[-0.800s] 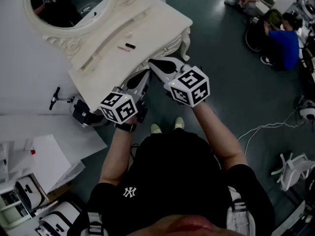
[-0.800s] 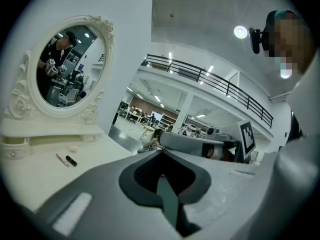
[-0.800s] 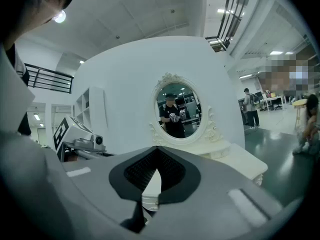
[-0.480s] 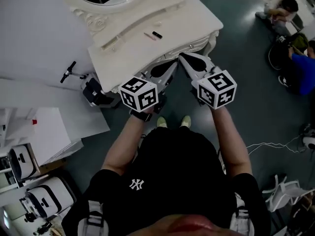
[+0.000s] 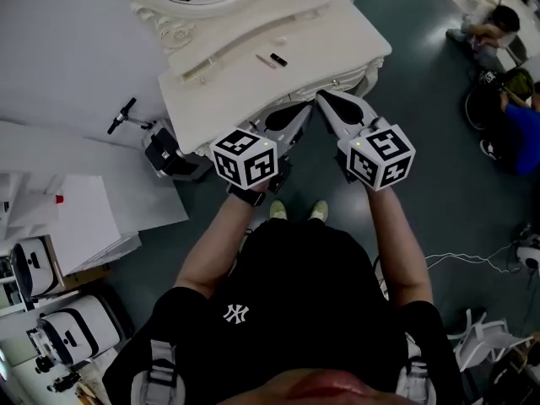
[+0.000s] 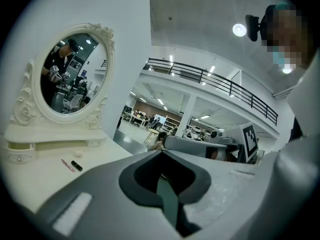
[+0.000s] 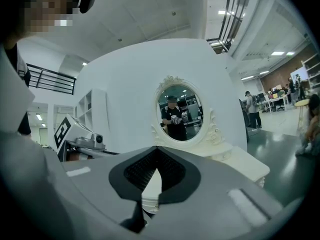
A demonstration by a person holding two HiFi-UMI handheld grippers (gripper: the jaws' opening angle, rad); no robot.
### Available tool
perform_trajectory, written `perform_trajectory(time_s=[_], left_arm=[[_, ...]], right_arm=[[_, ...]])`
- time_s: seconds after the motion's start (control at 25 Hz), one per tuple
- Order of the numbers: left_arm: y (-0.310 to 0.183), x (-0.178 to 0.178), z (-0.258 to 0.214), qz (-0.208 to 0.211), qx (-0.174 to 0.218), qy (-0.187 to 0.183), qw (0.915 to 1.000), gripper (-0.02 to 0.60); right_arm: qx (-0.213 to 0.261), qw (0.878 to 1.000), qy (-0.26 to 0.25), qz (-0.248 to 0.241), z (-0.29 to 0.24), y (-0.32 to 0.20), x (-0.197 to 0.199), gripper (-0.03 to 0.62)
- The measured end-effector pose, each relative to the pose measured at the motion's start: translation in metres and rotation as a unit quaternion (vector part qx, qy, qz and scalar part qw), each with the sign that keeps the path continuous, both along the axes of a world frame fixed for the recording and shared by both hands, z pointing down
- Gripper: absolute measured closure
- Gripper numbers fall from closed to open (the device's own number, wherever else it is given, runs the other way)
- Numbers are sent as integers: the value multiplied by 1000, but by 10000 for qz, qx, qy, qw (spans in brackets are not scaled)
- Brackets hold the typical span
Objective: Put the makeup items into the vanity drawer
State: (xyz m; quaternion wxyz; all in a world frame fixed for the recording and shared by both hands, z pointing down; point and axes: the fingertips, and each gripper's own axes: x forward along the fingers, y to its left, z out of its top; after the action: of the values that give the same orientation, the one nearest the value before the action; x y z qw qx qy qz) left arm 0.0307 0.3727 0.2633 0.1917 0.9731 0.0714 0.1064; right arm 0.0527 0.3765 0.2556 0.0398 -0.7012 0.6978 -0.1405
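Head view: left gripper [image 5: 297, 113] and right gripper [image 5: 329, 101] hovering just in front of cream carved wooden vanity [image 5: 219, 99], tips near its front edge; small black makeup tube [image 5: 278, 60] and thin pink makeup stick [image 5: 264, 57] lying on top, well apart from both; drawer front [image 5: 342, 79] looking shut.
Left gripper view: jaws meeting at tips, nothing btwn; items sitting below oval mirror [image 6: 70, 71].
Right gripper view: jaws together, empty, facing mirror.
Task prob. not started; opening drawer and moving items all remaining.

Dark grey floor [image 5: 439, 167], white wall [image 7: 125, 84].
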Motion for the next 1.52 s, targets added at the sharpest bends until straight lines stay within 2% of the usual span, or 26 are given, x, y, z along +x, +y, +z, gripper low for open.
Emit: perform_trajectory(time_s=[0.36, 0.84, 1.12, 1.52], left_arm=[[-13, 0, 10, -347, 195, -142, 9991, 581], [-55, -11, 48, -908, 309, -644, 9933, 581], [-96, 1, 70, -891, 323, -808, 9922, 581], [-194, 28, 111, -581, 592, -1126, 9902, 581]], right_arm=[[67, 9996, -259, 111, 5, 6, 15, 568], [-105, 9989, -420, -167, 33, -23, 9, 568], [-343, 9984, -418, -153, 52, -60, 18, 568], [-880, 9958, -243, 22, 95, -163, 39, 568]])
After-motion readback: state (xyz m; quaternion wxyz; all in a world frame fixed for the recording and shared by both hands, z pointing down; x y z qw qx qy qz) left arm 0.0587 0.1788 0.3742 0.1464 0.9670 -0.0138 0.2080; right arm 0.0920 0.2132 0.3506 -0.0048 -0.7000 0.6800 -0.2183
